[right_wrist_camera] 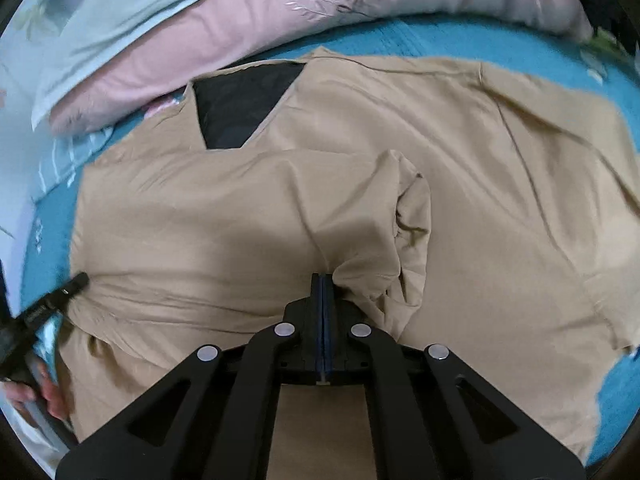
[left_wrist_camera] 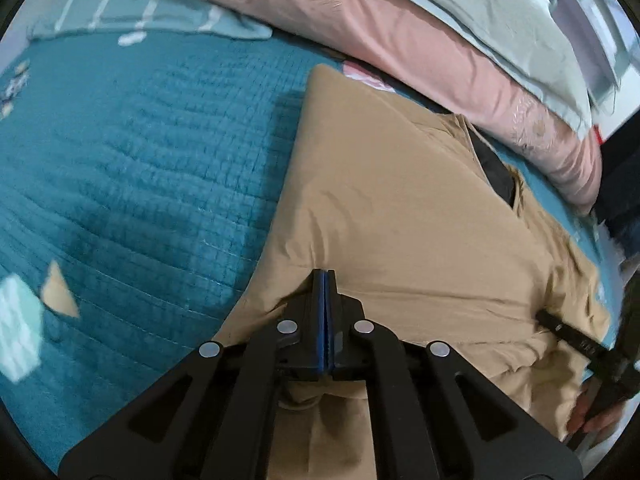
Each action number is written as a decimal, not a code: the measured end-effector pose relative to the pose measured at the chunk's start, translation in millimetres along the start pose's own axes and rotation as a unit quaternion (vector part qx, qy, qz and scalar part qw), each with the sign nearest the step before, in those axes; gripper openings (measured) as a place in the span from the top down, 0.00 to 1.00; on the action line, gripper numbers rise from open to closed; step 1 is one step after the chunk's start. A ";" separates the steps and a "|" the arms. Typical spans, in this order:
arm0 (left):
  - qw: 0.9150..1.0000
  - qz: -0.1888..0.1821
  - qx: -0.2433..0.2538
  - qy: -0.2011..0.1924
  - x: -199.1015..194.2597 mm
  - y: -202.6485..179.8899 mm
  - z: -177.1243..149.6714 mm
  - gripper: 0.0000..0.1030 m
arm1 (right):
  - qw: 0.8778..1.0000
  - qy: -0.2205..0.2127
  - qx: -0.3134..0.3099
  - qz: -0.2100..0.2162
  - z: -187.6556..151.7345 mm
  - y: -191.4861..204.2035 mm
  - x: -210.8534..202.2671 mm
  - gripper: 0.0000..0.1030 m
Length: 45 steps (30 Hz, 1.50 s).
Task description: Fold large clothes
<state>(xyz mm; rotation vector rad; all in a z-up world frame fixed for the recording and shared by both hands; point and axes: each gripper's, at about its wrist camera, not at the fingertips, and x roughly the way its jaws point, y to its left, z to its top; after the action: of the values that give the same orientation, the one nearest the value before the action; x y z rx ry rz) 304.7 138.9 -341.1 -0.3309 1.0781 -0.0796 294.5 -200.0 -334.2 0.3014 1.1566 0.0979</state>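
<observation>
The tan jacket (right_wrist_camera: pixel 460 184) lies spread on the teal quilt (left_wrist_camera: pixel 140 160), a folded-over panel reaching up to both sets of jaws. The left gripper (left_wrist_camera: pixel 324 276) and right gripper (right_wrist_camera: pixel 321 280) are each clenched on a pinch of its fabric. Judging by this, lower both together, keeping the edge taut between them, and let go only once it lies flat.

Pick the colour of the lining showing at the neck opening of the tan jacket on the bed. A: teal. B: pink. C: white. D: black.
D: the V-shaped neck opening of the tan jacket exposes a black lining, while pink belongs to the pillow behind it and teal to the bedspread beneath.
</observation>
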 end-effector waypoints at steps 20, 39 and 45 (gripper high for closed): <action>0.993 -0.055 0.094 -0.044 16.2 -105.6 47.5 0.99 | 0.994 -0.074 -0.071 0.037 45.5 100.1 11.4 0.98; 0.997 0.017 0.068 -0.043 33.1 -24.5 44.8 0.99 | 0.996 -0.076 -0.039 -0.009 23.9 -0.2 29.0 1.00; 0.998 0.026 0.045 -0.038 31.6 -24.4 46.0 0.99 | 0.996 -0.057 -0.048 -0.042 31.6 15.2 30.1 1.00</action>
<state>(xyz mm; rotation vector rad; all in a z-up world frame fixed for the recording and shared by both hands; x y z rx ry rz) 362.3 119.1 -340.8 -0.2231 1.0046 -0.0688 336.6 -184.3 -344.9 0.1707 1.0455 0.0606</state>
